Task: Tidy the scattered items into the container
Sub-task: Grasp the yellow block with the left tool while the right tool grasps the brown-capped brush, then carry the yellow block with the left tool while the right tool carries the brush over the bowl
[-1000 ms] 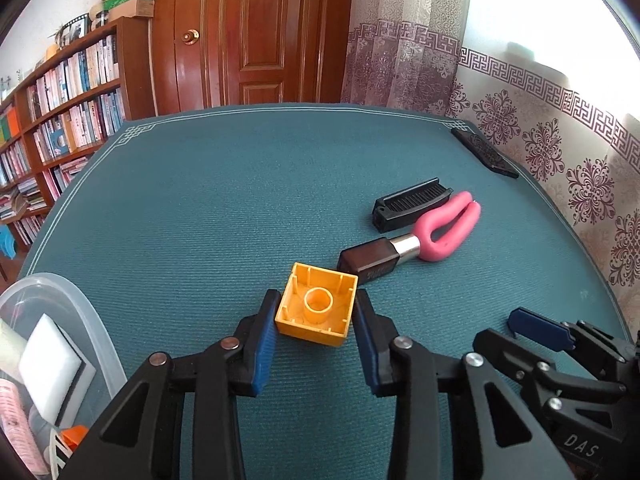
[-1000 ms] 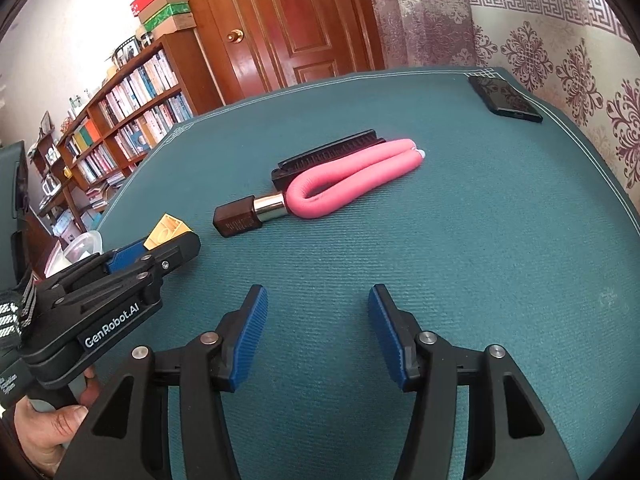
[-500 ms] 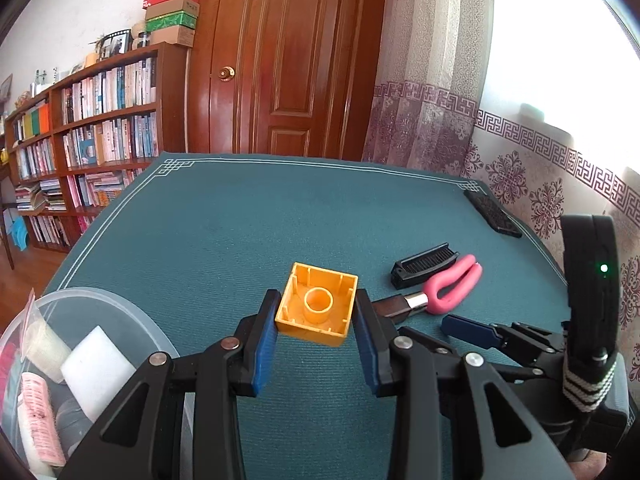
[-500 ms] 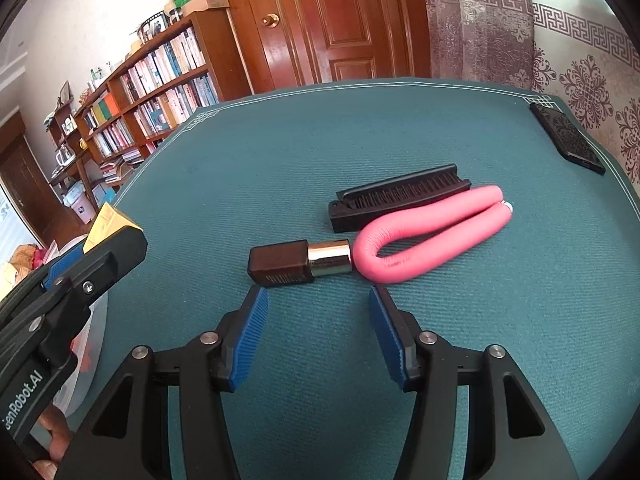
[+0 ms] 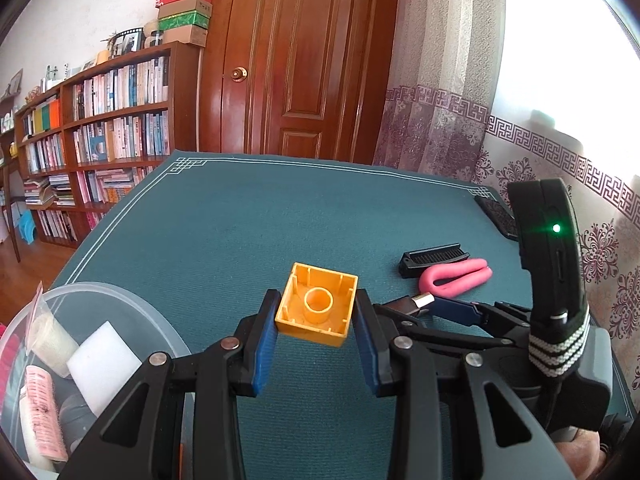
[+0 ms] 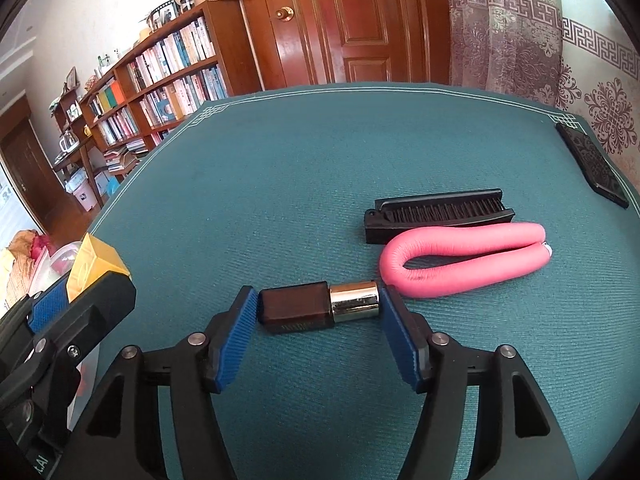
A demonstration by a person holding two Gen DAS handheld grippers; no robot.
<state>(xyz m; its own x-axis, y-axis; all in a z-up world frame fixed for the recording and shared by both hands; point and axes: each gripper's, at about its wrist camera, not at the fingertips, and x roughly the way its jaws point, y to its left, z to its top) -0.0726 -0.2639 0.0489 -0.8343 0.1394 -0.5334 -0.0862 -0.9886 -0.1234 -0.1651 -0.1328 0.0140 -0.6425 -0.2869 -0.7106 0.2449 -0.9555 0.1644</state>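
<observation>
My left gripper is shut on a yellow toy brick, hollow side facing the camera, lifted above the teal table. The clear round container lies at the lower left, holding a white sponge and other items. My right gripper is open, its blue pads on either side of a dark brown bottle with a silver cap that lies on the table. A bent pink foam roller and a black comb lie just beyond it.
A black phone-like slab lies near the table's far right edge. A bookshelf and a wooden door stand behind the table. A patterned curtain hangs at the right.
The left gripper has lifted the yellow brick and swung toward the container. The right gripper has moved forward until its pads flank the brown bottle.
</observation>
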